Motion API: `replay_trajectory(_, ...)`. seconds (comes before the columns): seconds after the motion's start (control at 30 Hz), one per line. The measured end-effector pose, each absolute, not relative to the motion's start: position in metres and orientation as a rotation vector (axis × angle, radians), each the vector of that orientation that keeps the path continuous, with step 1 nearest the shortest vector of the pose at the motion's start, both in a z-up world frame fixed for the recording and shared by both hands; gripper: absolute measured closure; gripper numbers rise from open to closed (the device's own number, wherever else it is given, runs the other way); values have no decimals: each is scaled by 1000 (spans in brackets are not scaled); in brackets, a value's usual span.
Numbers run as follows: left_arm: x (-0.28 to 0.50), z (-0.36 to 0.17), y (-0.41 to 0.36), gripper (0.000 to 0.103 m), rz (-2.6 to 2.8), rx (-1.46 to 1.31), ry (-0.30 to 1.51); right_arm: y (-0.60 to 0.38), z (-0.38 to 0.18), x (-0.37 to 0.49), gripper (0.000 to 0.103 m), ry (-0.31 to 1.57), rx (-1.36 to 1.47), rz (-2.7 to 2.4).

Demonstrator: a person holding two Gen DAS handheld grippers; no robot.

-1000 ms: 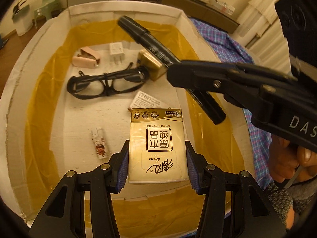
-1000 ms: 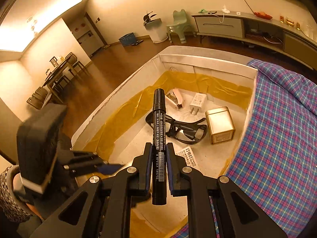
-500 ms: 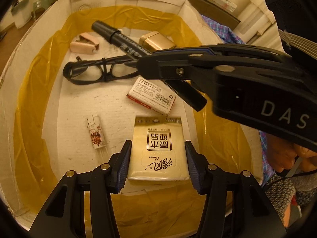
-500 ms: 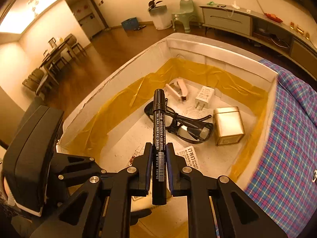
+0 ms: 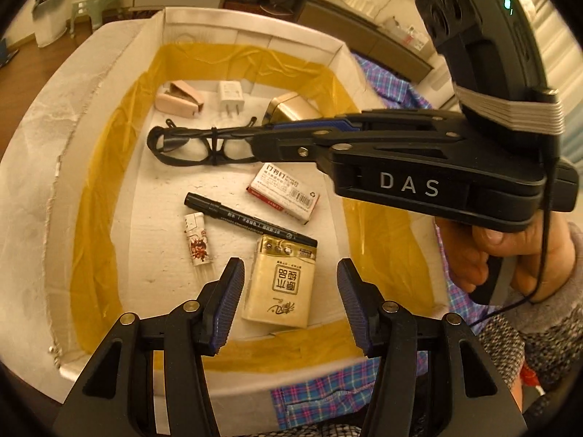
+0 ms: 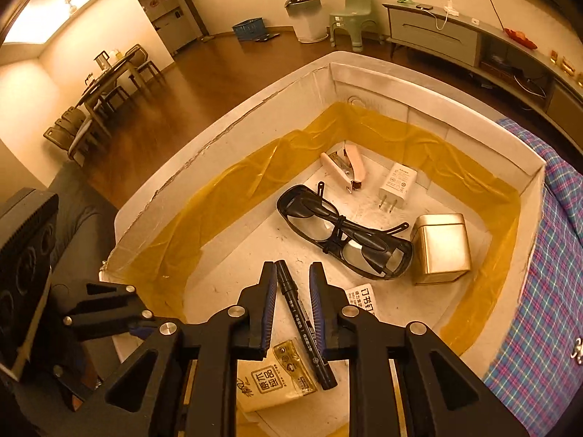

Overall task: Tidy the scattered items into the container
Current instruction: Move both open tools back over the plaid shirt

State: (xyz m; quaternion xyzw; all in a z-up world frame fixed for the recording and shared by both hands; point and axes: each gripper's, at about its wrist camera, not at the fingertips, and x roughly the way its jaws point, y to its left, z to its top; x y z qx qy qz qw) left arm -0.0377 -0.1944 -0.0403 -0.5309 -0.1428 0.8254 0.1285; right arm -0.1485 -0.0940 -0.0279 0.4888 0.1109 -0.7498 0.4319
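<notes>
Now — marker loose between opening right gripper

black marker, gold tin, plaid cloth

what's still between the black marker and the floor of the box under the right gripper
Nothing visible. The marker already lies on the floor of the box, one end resting across the tissue pack. The right gripper is opening, its pads clear of the marker. The left gripper is open above the pack.
</notes>
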Motion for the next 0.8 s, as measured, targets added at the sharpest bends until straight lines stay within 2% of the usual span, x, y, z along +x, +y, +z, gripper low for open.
replay_trajectory(0.23,-33,-35,-196,47,2460,-1495,-405,-77,-22,-138,82,241,1203,-1847)
replay_trajectory(0.33,-26,-24,-190,47,2492,-1443,-376,-62,-16,-133,82,162,1170,-1857)
replay_trajectory(0.6,-7,8,-159,47,2555,-1311,-234,-22,-8,-111,81,67,1117,-1845)
replay_trajectory(0.8,3,23,-115,47,2515,-1262,-142,36,-5,-97,76,-8,1093,-1864)
